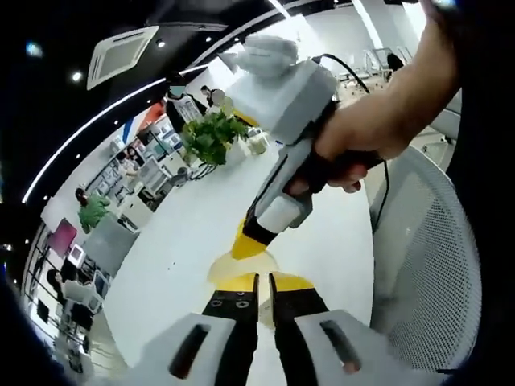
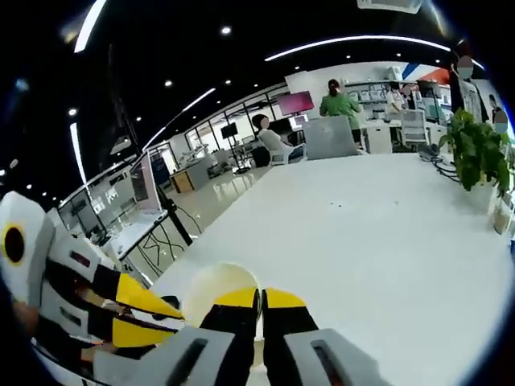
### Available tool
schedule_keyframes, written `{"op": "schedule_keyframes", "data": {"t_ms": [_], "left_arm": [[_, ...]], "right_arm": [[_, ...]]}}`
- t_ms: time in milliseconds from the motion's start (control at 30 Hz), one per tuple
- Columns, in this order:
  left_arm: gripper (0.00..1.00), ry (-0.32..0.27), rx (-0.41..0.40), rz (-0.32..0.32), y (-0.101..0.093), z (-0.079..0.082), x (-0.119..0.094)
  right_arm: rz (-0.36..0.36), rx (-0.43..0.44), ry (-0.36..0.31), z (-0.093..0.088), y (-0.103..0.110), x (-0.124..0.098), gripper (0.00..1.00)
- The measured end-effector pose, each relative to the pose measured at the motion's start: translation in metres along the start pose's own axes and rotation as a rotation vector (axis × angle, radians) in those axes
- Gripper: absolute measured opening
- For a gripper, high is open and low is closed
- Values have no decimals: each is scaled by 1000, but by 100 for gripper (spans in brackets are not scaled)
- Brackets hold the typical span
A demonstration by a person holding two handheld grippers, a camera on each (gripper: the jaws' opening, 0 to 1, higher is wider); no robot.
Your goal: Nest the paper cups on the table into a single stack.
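Note:
A pale cream paper cup sits low over the white table, right at the tips of my left gripper. The left jaws stand almost together, pinching the cup's near wall. My right gripper, held by a hand, comes in from the upper right with its yellow tips down on the cup's far rim. In the right gripper view the same cup shows just behind my right gripper, whose jaws are nearly closed on its rim. The left gripper reaches in from the left to the cup's side.
A potted green plant stands at the far end of the table, also visible as the plant. A white mesh chair is close beside the table. Several people sit at desks beyond the table's far edge.

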State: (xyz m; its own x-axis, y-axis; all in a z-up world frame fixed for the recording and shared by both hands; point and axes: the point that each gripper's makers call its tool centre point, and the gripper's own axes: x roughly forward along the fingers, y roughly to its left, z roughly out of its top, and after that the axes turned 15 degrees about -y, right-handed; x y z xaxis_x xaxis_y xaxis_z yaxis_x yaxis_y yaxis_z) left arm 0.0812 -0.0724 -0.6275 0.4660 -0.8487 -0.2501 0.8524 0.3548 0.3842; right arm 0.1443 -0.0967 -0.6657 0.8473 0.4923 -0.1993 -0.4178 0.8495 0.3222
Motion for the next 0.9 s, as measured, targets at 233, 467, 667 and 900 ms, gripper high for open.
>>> {"op": "schedule_keyframes", "data": {"t_ms": [233, 467, 667, 900], "left_arm": [[24, -56, -125, 57, 15, 5, -8], [38, -77, -219, 127, 25, -3, -19], [48, -77, -286, 165, 28, -18, -31], [57, -86, -367, 182, 23, -30, -41]], "right_arm": [[-4, 29, 4, -1, 1, -3, 0], [1, 46, 14, -3, 1, -7, 0], [5, 55, 31, -8, 1, -12, 0], [16, 63, 54, -15, 5, -15, 0]]}}
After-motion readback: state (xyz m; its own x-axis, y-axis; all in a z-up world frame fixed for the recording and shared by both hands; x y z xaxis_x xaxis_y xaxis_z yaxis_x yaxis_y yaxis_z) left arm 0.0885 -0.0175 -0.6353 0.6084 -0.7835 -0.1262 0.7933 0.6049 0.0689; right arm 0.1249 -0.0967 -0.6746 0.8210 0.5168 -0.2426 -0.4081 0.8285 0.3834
